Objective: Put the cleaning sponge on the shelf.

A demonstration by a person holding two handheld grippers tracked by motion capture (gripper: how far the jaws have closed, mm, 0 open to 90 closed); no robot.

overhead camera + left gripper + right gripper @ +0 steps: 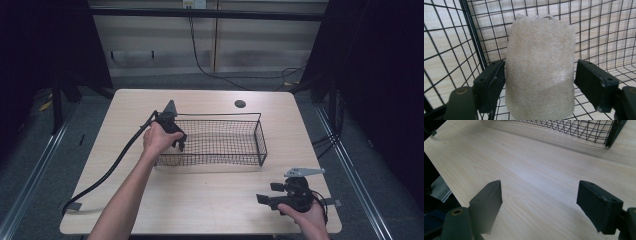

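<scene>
A pale, fibrous loofah pad [540, 65] lies inside a black wire basket [261, 131], against the mesh floor near one wall. My left gripper [540, 75] reaches down into the basket's left end [180, 144]. Its jaws stand wide apart on either side of the pad and just meet its edges without squeezing it. In the high view the hand and gripper hide the pad. My right gripper [268, 193] rests low over the table's front right corner. It is open [539, 195] with bare wood between the jaws.
The basket [609, 135] sits mid-table on a light wooden table [210, 200]. A thick black cable [112, 167] trails from the left gripper toward the table's front left. A round hole [240, 104] marks the far side of the tabletop.
</scene>
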